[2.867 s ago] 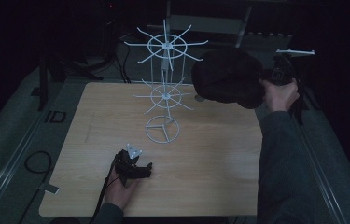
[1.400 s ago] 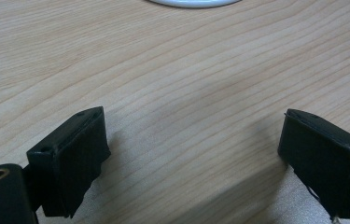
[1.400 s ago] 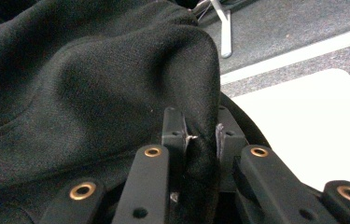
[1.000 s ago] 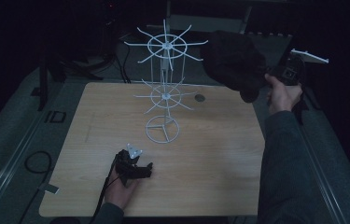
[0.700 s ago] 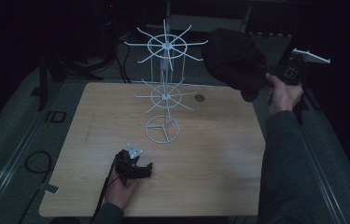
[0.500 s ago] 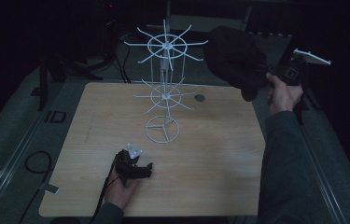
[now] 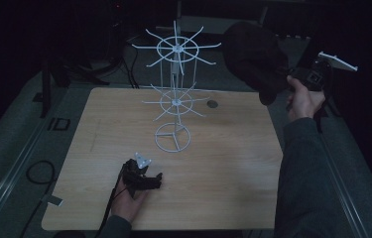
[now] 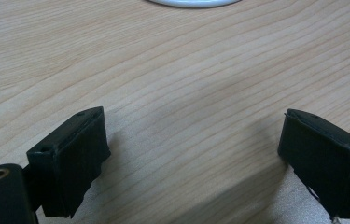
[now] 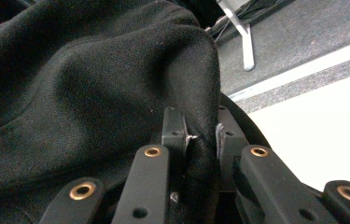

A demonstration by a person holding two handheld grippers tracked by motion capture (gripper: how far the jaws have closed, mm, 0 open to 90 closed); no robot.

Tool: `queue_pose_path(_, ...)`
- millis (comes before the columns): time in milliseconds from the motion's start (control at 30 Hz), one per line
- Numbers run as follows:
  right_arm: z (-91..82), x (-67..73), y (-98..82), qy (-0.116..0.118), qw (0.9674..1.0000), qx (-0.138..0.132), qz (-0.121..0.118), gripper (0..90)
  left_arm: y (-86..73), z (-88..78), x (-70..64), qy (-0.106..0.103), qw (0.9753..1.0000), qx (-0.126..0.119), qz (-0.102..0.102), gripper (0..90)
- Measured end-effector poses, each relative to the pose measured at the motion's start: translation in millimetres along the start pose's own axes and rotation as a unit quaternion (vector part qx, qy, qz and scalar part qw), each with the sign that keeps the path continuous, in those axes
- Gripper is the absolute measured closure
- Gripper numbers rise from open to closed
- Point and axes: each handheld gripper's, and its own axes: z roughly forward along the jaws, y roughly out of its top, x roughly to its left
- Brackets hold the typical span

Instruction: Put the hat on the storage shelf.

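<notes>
Black hat (image 7: pixel 253 59) now hangs raised at the far right, beside the white rack (image 7: pixel 176 89), lifted off the counter (image 7: pixel 223 168). Our right gripper (image 9: pixel 200 140) pinches its fabric tight; our left gripper (image 7: pixel 141 176) rests near, jaws wide. Hanging comes next, we judge.

Dim room, wooden table (image 7: pixel 223 163), grey floor (image 7: pixel 10 148)
</notes>
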Motion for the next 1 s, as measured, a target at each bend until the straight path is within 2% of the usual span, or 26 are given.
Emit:
queue_pose_path(100, -1.2, 1.2, 0.5, 0.000, 1.0000, -0.007, 0.001, 78.9, 0.0, 0.0, -0.1, 0.000, 1.0000, 0.000, -0.001, 8.7)
queue_pose_path(433, -0.3, 8.0, 1.5, 0.022, 0.9997, -0.010, 0.010, 78.9, 0.0, 0.0, -0.1, 0.000, 1.0000, 0.000, 0.000, 8.7)
queue_pose_path(600, 2.8, 14.4, 0.5, 0.032, 0.9994, -0.010, 0.006, 78.8, 0.0, 0.0, 0.0, 0.000, 1.0000, 0.000, 0.000, 8.7)
queue_pose_path(1000, 13.5, 24.1, -3.5, 0.040, 0.9992, 0.005, 0.001, 78.8, 0.0, 0.1, -0.1, 0.000, 1.0000, 0.000, 0.000, 8.7)
